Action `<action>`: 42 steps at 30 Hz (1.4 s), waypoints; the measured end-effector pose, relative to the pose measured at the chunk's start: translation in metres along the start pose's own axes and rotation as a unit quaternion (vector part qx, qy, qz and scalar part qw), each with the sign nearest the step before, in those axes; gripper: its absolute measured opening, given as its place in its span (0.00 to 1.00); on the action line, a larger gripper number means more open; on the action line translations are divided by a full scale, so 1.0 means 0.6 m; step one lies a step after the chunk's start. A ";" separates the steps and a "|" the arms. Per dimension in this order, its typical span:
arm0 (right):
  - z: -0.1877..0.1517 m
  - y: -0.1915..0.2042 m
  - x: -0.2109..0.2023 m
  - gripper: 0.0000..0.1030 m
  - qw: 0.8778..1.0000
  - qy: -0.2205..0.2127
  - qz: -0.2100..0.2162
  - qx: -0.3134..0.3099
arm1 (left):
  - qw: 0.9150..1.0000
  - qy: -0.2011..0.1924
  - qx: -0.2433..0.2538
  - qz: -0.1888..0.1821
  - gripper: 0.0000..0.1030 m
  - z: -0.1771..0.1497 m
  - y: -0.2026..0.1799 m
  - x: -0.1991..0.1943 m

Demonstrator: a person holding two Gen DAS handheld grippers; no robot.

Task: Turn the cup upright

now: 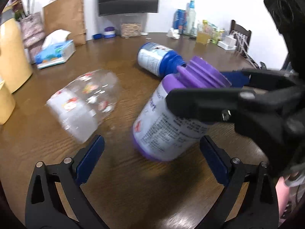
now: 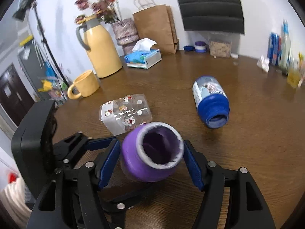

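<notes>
Your right gripper (image 2: pixel 151 162) has its blue-padded jaws closed on the purple plastic cup with a white printed label (image 2: pixel 150 152), gripping it at the neck; the cup tilts, its base on the brown wooden table (image 2: pixel 247 152) and its open mouth facing the right wrist camera. In the left wrist view the same cup (image 1: pixel 167 118) leans with its ribbed neck up and to the right, pinched by the right gripper (image 1: pixel 219 93). The label print is too blurred to read. Your left gripper (image 1: pixel 150 160) holds nothing, jaws spread wide, the cup's base just ahead between the pads. A clear plastic cup with red-and-white stickers (image 2: pixel 125 112) lies on its side just left of the purple cup. A blue plastic cup with a picture label (image 2: pixel 210 101) lies on its side farther right, its mouth showing nothing inside. Its label text is also unreadable.
</notes>
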State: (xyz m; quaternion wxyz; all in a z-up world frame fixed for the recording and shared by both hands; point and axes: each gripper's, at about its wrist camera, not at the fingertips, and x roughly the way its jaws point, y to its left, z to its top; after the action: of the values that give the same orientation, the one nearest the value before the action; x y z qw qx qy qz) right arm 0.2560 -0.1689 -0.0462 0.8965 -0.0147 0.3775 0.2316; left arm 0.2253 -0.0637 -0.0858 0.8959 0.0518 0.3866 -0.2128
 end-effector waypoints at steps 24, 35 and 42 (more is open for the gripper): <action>-0.014 0.034 -0.032 0.69 1.000 0.007 0.007 -0.007 | 0.999 -0.004 -0.033 -0.025 0.41 -0.037 0.014 -0.035; -0.053 0.015 -0.126 0.75 0.999 -0.024 -0.023 0.005 | 0.996 -0.070 -0.044 0.021 0.60 -0.045 -0.002 -0.158; -0.097 0.038 -0.205 0.75 0.998 -0.040 -0.047 0.024 | 0.989 -0.105 -0.049 0.092 0.86 -0.069 -0.026 -0.263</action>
State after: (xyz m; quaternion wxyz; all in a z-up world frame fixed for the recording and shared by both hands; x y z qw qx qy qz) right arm 0.1323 -0.2101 -0.0005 0.9209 -0.0015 0.3455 0.1806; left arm 0.0945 -0.0133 -0.0006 0.9487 0.0208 0.2940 -0.1148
